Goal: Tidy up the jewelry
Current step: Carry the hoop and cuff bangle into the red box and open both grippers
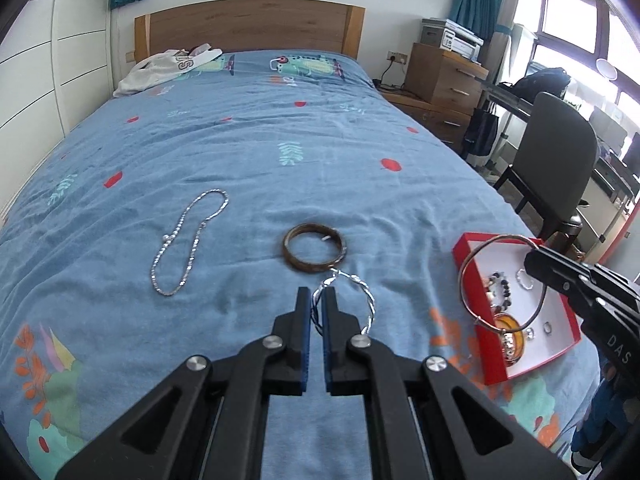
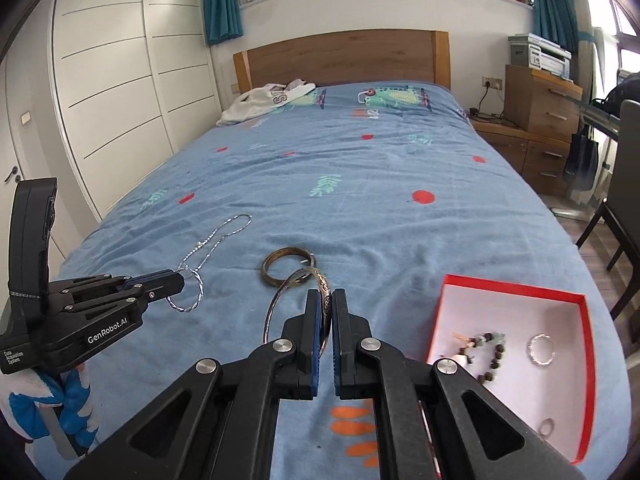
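Note:
My left gripper point(image 1: 316, 294) is shut on a twisted silver bangle point(image 1: 372, 302), held above the blue bedspread. From the right wrist view, that left gripper point(image 2: 180, 280) and its silver bangle point(image 2: 198, 292) sit at the left. My right gripper point(image 2: 326, 296) is shut on a thin metal bangle point(image 2: 276, 300) with a patterned section. In the left wrist view, the right gripper point(image 1: 534, 258) holds this thin bangle point(image 1: 461, 270) over the red box point(image 1: 496, 372). A brown bangle point(image 1: 314, 250) and a silver chain point(image 1: 188, 240) lie on the bed.
The red box point(image 2: 512, 284) holds a bead bracelet point(image 2: 484, 352), a silver ring point(image 2: 540, 350) and a small ring point(image 2: 546, 426). A grey garment point(image 2: 260, 100) lies by the wooden headboard point(image 2: 340, 56). A dark chair point(image 1: 556, 160) and wooden drawers point(image 1: 444, 76) stand right of the bed.

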Tool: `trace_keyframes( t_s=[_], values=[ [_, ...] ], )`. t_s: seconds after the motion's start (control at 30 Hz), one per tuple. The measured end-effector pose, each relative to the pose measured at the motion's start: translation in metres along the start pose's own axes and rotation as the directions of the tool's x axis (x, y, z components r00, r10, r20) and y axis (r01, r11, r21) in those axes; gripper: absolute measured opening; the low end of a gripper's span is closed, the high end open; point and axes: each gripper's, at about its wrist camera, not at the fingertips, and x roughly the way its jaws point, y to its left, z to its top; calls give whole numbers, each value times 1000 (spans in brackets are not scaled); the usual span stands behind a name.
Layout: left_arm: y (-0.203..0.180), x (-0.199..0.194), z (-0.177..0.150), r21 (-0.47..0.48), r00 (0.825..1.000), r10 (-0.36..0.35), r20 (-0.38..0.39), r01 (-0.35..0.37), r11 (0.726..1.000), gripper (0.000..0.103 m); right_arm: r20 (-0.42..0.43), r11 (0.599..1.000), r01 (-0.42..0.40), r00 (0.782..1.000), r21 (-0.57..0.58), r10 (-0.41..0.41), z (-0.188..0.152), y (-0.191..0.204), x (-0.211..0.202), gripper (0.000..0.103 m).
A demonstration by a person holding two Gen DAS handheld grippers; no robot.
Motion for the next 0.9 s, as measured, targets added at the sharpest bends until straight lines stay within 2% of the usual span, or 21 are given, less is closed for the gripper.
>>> trace_keyframes(
  t_s=[0.23,0.43,0.67,0.9],
  values=[
    [-80,16,11,61,994,-105,-26,107,992,4,14,994,105,994,34,-106,-3,-72,-38,5],
    [-141,48,13,86,980,-184,-81,191,978,4,-16,984,166,986,71,-165,-18,-126,-38,5],
    [-197,92,7,133,965,-213,-151,233,963,4,-79,975,196,979,105,-189,-42,-169,-12,5],
    [-222,133,1,140,959,-198,-205,229,963,4,-136,971,211,971,113,-195,-63,-192,9,6]
  ],
)
